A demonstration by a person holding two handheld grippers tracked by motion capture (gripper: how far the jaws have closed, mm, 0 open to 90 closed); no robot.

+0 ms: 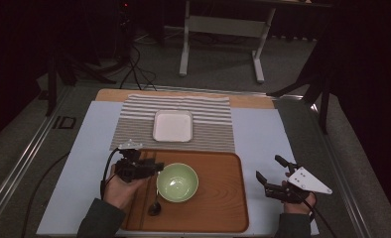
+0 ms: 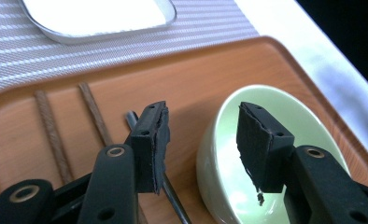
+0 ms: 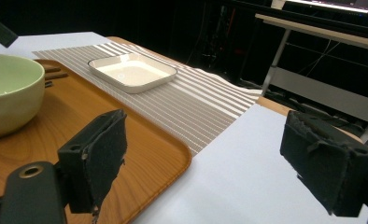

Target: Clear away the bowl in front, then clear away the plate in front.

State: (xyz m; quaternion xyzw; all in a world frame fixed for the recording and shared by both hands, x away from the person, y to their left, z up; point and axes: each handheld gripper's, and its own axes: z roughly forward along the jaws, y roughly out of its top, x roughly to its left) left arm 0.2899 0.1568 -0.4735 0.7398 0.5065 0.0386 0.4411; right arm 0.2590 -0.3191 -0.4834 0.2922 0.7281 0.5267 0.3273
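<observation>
A pale green bowl (image 1: 177,182) stands on a wooden tray (image 1: 218,208), with a dark spoon (image 1: 155,207) lying just left of it. My left gripper (image 1: 156,166) hovers at the bowl's left rim, open. In the left gripper view its jaws (image 2: 201,116) straddle the rim of the bowl (image 2: 229,186), one outside and one over the inside, with no pad pressing on it. The spoon's handle (image 2: 175,200) runs under the outer jaw. My right gripper (image 1: 268,167) is open right of the tray, with nothing between its fingers (image 3: 203,140).
A white square dish (image 1: 172,126) sits on a striped placemat (image 1: 208,129) beyond the tray. Two brown chopsticks (image 2: 51,135) lie on the tray's left part. A pale sheet (image 1: 263,134) covers the table; a desk frame (image 1: 223,29) stands behind.
</observation>
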